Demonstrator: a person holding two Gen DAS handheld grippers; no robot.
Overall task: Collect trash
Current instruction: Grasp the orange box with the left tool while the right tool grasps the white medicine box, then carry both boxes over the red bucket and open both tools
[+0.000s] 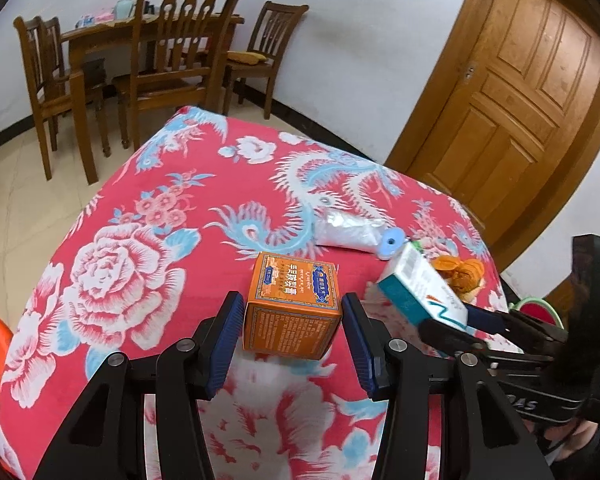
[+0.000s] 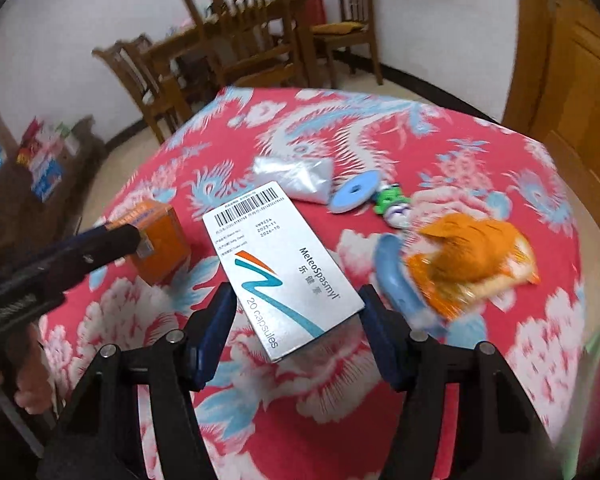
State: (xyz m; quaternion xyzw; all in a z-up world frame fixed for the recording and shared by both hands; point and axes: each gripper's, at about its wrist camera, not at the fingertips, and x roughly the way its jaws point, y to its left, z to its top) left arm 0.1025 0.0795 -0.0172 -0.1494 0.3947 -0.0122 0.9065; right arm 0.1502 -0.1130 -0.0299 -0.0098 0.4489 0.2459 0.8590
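While both grippers already carry a box, the good way to go on is to keep each grip steady and lift straight off the surface, so that nothing slides out before it reaches the trash place, which is not in view. The left gripper has its fingers pinching the orange box on its two sides, at the near middle of the red flowered cloth. The right gripper has its fingers closed on the near end of the white medicine box, which is tilted and looks raised off the cloth. This box is flat and light, white with a teal and orange mark and a barcode. Further right lie an orange wrapper and a white plastic roll, not yet collected.
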